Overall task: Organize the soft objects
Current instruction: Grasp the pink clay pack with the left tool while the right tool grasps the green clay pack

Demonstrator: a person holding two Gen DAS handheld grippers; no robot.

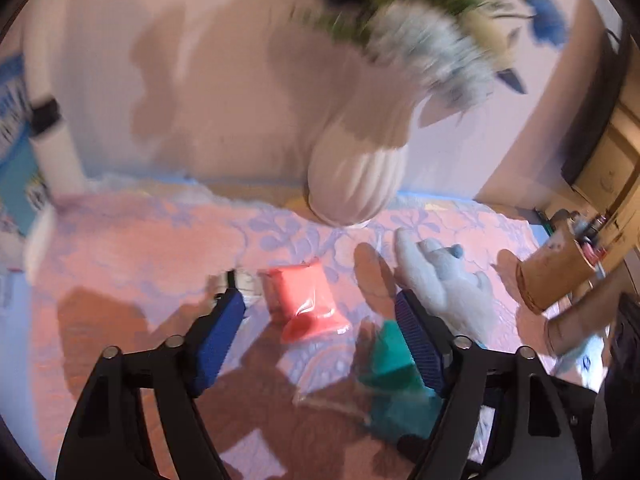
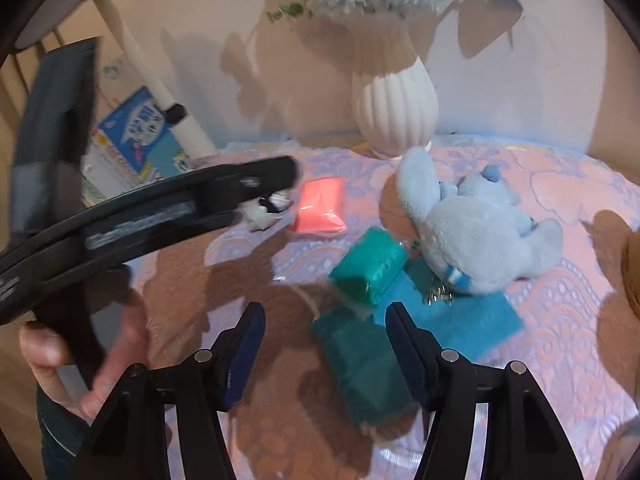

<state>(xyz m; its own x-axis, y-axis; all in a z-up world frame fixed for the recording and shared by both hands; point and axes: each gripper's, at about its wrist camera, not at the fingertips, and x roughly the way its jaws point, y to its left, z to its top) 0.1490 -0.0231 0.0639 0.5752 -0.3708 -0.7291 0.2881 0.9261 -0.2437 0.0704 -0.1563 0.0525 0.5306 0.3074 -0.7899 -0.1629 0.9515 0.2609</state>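
A pink pouch (image 1: 304, 300) lies on the lace tablecloth (image 1: 140, 240), and my left gripper (image 1: 320, 300) hovers open above it, not touching. A green pouch (image 1: 392, 372) sits by its right finger, with a pale blue plush toy (image 1: 444, 280) beyond. In the right wrist view my right gripper (image 2: 325, 312) is open over a dark teal cloth (image 2: 360, 364). Ahead of it are the green pouch (image 2: 370, 266), a blue cloth (image 2: 452, 320), the plush toy (image 2: 480, 232) and the pink pouch (image 2: 320, 208). The left gripper (image 2: 286, 178) crosses from the left, held by a hand (image 2: 80, 360).
A white ribbed vase (image 2: 396, 112) with flowers stands at the back against the wall. A small black-and-white thing (image 2: 268, 208) lies left of the pink pouch. A blue printed box (image 2: 136, 136) leans at back left. A woven basket (image 1: 548, 276) stands at the right.
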